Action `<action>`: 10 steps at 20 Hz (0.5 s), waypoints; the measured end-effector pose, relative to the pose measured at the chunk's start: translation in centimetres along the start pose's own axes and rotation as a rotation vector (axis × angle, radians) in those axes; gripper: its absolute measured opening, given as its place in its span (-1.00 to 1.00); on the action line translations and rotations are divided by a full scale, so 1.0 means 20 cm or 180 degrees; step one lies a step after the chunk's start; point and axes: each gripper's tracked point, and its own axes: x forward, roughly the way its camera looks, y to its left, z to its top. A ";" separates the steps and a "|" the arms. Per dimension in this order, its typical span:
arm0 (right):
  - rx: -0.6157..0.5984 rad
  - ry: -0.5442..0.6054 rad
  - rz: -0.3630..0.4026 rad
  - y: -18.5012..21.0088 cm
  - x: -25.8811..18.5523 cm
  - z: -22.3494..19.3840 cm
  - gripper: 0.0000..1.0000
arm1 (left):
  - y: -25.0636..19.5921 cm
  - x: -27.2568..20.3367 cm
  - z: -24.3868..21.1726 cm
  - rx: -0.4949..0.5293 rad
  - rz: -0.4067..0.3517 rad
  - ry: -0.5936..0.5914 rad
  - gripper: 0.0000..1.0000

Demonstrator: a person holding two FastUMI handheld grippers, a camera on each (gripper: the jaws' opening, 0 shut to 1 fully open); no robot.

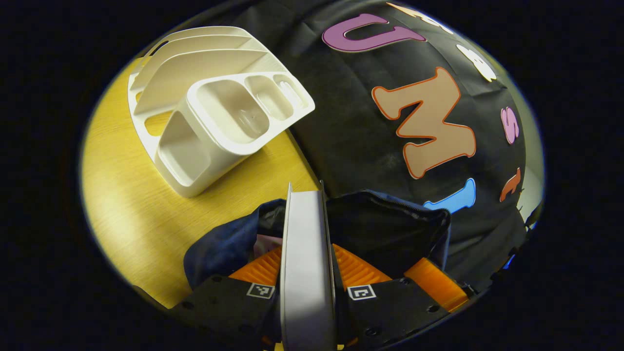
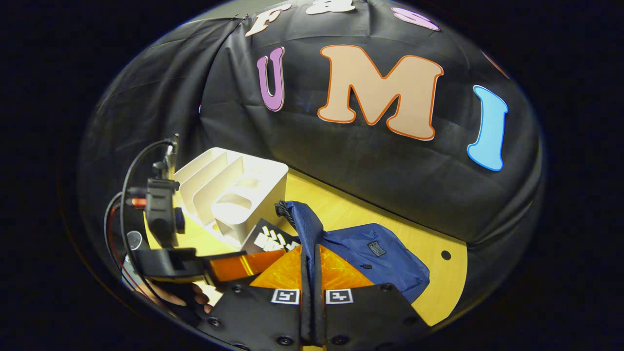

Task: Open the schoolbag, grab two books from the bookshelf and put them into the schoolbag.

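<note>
The schoolbag lies on a yellow wood-grain bench, close to the black cloth wall that hangs along the bench's far edge. The bench has a small dark hole near the bag. The bag is dark blue fabric with a small dark patch on its front and a zipper along its raised edge. In the left gripper view its mouth gapes open, showing a dark lining.

The white plastic bookshelf stands on the bench beyond the bag, with slanted dividers at the back and small cup-like compartments in front; its slots look empty.

The left gripper has its fingers clamped on a book, gripped by its pale edge and held upright over the bag's opening. The right gripper has its fingers pressed together on the bag's zippered rim, lifting it. In the right gripper view, the left gripper reaches in from the side, a hand holding it, the book's black-and-white cover visible.
</note>
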 end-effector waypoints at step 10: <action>-0.0046 0.0021 0.0154 0.05 -0.04 -0.01 -0.87 | -0.05 0.21 -0.13 -0.0051 -0.0120 0.0081 -0.14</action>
